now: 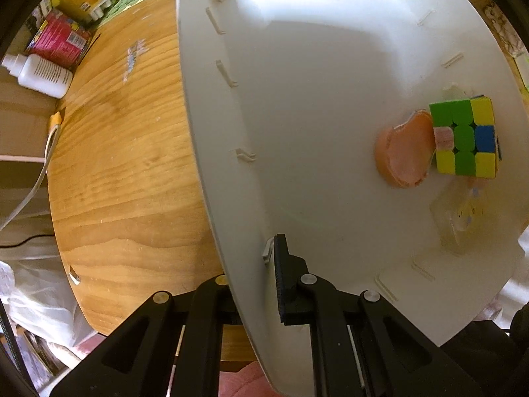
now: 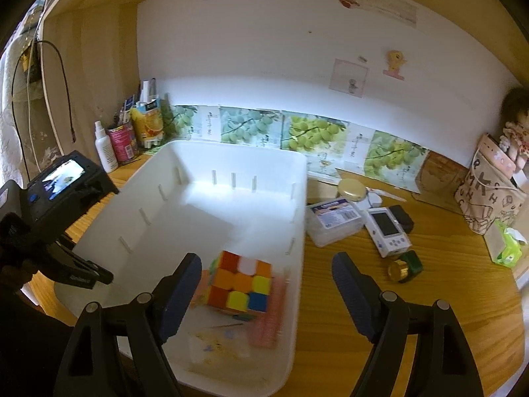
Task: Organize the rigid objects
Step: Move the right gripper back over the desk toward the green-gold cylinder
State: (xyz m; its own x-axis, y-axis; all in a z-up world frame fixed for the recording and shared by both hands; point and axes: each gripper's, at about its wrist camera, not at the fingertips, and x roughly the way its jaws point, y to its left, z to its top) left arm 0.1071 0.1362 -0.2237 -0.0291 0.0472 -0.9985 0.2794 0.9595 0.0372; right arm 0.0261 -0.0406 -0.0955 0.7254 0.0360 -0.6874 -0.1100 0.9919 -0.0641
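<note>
- The left gripper (image 1: pixel 251 284) clamps the white bin's (image 2: pixel 231 155) wall, probably steadying it.
- The right gripper (image 2: pixel 266 284) hangs open and empty above the puzzle cube (image 2: pixel 241 286), which lies inside the bin's near corner.

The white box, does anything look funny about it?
Yes. The white box sits crooked on the desk, with the left tongs pinching its wall. The puzzle cube inside is scrambled.

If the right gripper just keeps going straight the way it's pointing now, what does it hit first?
Probably the white bin's right wall or the wooden desk just beside it. The open right gripper straddles that rim, with the puzzle cube slightly left of its line. Depth is unclear, so the cube may be missed.
</note>
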